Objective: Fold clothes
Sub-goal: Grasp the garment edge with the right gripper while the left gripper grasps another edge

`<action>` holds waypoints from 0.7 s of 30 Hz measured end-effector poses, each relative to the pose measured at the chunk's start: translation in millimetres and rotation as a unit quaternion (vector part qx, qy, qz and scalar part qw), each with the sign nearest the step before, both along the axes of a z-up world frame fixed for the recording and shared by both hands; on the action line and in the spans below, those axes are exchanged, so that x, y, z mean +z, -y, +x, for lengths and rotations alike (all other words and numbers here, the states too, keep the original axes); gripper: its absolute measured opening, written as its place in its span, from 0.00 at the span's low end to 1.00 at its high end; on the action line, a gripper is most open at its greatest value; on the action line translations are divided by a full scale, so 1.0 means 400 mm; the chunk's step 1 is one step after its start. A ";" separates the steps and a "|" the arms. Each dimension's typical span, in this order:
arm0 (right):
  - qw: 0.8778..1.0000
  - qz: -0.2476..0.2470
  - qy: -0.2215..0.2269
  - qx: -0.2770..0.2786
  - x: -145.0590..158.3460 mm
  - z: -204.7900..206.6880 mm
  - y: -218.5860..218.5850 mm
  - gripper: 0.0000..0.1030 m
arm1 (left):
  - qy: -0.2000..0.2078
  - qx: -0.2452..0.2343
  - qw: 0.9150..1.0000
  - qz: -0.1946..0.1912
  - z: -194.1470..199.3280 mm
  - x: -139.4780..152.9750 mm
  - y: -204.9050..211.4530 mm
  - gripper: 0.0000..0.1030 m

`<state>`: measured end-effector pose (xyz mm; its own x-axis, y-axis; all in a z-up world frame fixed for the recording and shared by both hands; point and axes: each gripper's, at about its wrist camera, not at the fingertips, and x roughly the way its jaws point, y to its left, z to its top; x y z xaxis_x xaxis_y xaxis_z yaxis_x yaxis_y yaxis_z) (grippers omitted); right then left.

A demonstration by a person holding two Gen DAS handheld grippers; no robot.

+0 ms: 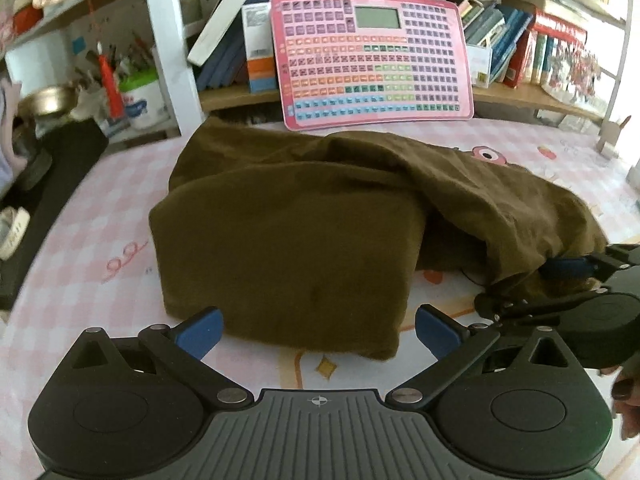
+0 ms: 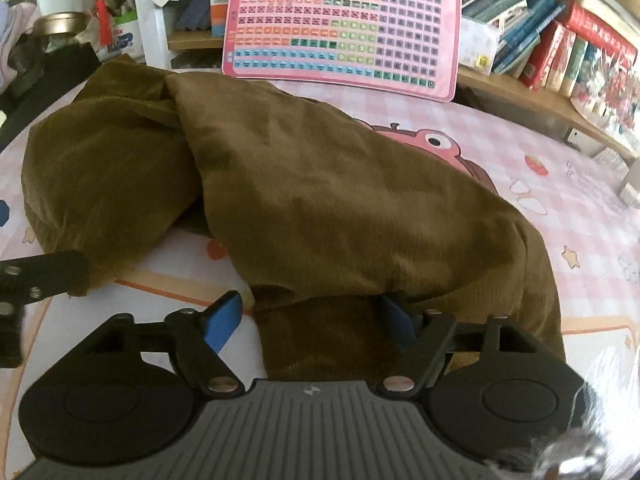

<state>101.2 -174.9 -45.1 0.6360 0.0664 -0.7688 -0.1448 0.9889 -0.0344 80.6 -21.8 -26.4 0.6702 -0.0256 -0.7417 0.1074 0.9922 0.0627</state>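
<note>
Olive-brown corduroy-like garment [image 2: 328, 200] lies on the pink checked sheet [image 1: 100, 208], in front of the pink keyboard toy [image 1: 372, 60] leaning on the bookshelf [image 1: 520, 96].

Layout: two long lobes joined at the far end near the shelf, both running toward me, so the long axis goes far-to-near. Looks like trousers, waist away and leg ends toward me, but I can't confirm. Left lobe lies flat and doubled, with a clean rounded edge on its left. Right lobe is humped and slack, draped diagonally.

Jaws:
- left gripper [image 1: 318, 334]: wide open, holding nothing, blue pads either side of the near hem of the flat lobe, just short of it.
- right gripper [image 2: 312, 320]: in its own view the pads stand well apart with cloth bunched between and over the right pad. In the left view its fingers are buried in the lobe's near end. Can't tell whether it's actually pinching, or open and pushed into the fabric.

Step, my read: mid-fold, the right lobe being handled at its near end, either picked up or just let go. The scene fits both.

Next move needs that lobe flattened and squared with the left one before any crosswise fold; the hump must go first.
</note>
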 end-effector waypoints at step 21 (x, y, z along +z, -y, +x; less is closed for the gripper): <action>0.996 0.001 0.089 0.026 0.043 -0.022 0.077 0.08 | 0.042 -0.012 0.999 0.021 -0.002 -0.007 0.080 0.71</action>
<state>92.4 -205.5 -27.8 0.7574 0.1049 -0.6445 -0.1879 0.9803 -0.0612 79.7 -54.0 -29.3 0.7292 -0.0132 -0.6841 0.1239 0.9858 0.1131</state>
